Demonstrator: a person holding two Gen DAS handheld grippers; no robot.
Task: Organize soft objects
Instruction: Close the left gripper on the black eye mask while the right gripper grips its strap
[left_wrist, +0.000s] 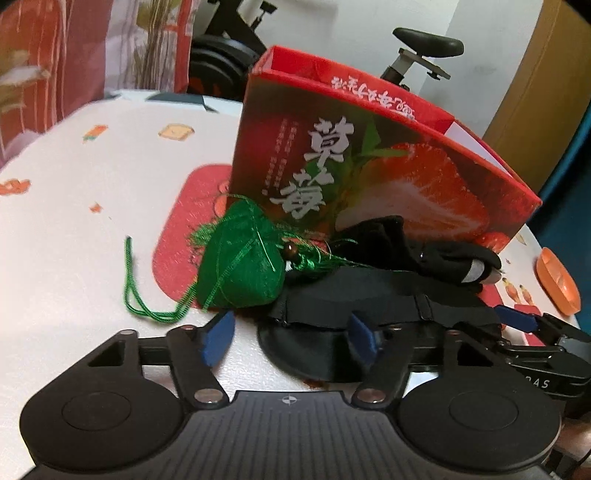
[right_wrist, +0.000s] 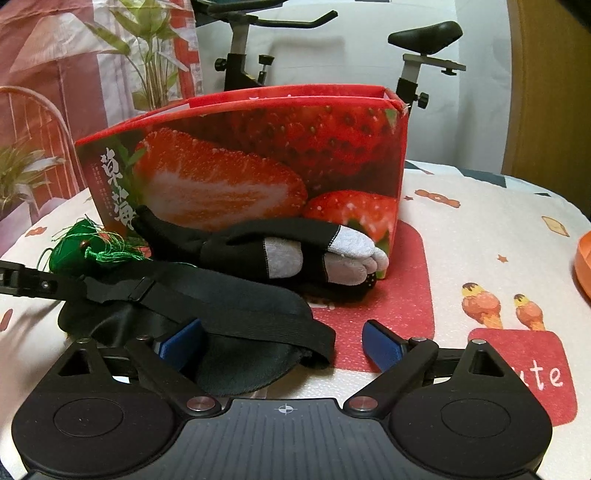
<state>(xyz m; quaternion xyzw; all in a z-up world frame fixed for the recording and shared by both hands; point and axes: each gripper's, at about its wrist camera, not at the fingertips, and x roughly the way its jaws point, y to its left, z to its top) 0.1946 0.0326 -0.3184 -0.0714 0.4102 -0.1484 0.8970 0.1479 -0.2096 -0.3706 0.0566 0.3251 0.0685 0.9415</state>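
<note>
Printed white tablecloth (right_wrist: 480, 229) carries a red strawberry-printed cardboard box (right_wrist: 258, 158) at mid-frame, soft items piled before it. Black padded sleep mask with elastic strap (right_wrist: 236, 317) lies lowest, long axis left-to-right, between both tools. Left gripper (left_wrist: 291, 336) and right gripper (right_wrist: 284, 343) each straddle an end, pads apart, nothing clamped. Right view alone shows black-and-grey glove (right_wrist: 295, 254) fully; left shows green tasselled silk sachet (left_wrist: 240, 269) clearly.

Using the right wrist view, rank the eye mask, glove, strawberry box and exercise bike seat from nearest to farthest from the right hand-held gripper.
1. Eye mask, at the left pad of the right hand-held gripper.
2. Glove, behind it.
3. Strawberry box, behind the glove.
4. Exercise bike seat, background, upper right.
</note>
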